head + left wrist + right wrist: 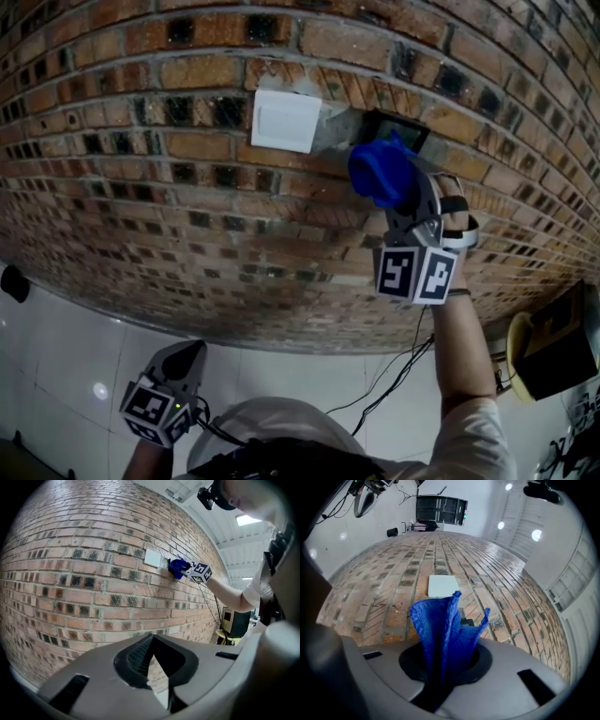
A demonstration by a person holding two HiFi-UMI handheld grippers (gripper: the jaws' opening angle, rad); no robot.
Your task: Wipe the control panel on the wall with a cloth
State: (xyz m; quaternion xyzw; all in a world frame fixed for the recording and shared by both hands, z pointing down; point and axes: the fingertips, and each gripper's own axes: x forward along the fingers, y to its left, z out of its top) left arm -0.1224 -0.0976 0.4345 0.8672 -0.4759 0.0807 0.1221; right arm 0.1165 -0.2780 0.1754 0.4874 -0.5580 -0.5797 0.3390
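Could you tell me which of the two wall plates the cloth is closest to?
The dark panel, right of the white plate; the cloth overlaps its lower left corner.

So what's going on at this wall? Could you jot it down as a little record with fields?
Setting: brick wall
On the wall: white plate, with a dark panel to its right
Right gripper: shut on a blue cloth, raised to the panel
Cloth: overlaps the panel's lower left corner in the head view
Left gripper: shut, empty, held low
Contact: cannot tell whether the cloth touches the panel
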